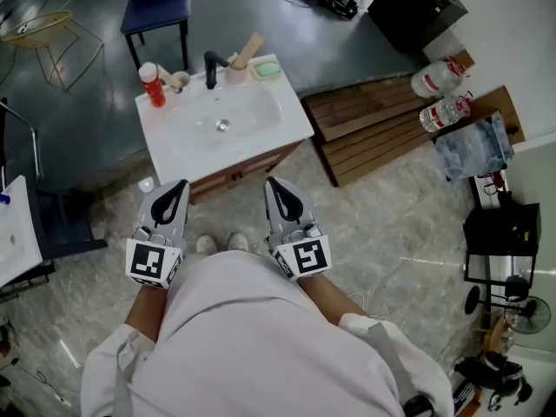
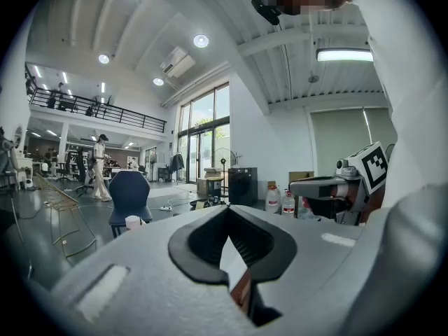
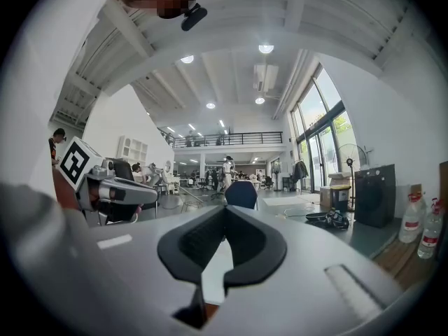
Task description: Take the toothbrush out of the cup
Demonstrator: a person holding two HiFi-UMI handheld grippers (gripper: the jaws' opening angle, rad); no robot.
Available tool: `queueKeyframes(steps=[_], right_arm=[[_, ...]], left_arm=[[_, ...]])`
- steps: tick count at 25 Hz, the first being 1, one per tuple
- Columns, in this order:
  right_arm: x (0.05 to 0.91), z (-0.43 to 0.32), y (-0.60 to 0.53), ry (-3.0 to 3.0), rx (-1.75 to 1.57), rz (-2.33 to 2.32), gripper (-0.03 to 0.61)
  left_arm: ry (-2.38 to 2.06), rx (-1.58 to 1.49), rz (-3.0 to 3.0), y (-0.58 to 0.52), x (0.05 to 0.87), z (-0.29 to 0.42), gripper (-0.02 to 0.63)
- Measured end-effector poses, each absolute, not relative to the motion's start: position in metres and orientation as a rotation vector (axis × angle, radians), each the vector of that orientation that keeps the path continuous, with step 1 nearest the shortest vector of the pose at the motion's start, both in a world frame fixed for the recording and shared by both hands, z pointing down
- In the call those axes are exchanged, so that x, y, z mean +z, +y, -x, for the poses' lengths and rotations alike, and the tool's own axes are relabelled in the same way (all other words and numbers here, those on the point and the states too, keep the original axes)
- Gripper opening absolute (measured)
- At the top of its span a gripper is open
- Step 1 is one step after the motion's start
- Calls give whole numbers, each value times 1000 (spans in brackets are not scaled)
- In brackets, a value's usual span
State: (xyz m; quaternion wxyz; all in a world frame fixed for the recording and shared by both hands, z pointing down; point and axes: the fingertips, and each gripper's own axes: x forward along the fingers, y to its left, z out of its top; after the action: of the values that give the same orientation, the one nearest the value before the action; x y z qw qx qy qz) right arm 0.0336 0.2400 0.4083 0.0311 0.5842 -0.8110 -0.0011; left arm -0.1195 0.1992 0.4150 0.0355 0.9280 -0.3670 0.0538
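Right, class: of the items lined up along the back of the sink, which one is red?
The bottle at the row's left end, white-capped. The faucet is black, the cup pale, the soap green.

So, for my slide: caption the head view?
Left gripper and right gripper, both shut, face the sink; toothbrush stands in its cup.

A white sink (image 1: pixel 261 124) sits at upper centre, with a black tap (image 1: pixel 211 68) and a red bottle (image 1: pixel 153 85) along its back edge. A blue chair (image 1: pixel 157 7) stands above it. Wooden pallets (image 1: pixel 373 129) and water bottles (image 1: pixel 441 94) lie at right.
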Motion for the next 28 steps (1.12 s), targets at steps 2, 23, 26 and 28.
queueKeyframes(steps=[2,23,26,28], right_arm=[[409,-38,239,-2504,-1,-1796,2],[425,-63,215,-2551,58,-1715,2],[431,-63,198,-2533,42,-1713,2],[431,-64,184,-2526,35,-1720,2]], left_arm=[[-1138,168,-2848,198,415,116,5],[-1226,186,-2795,179,426,92,5],[-1215,178,-2790,159,433,93,5],[-1206,166,-2793,144,436,91,5]])
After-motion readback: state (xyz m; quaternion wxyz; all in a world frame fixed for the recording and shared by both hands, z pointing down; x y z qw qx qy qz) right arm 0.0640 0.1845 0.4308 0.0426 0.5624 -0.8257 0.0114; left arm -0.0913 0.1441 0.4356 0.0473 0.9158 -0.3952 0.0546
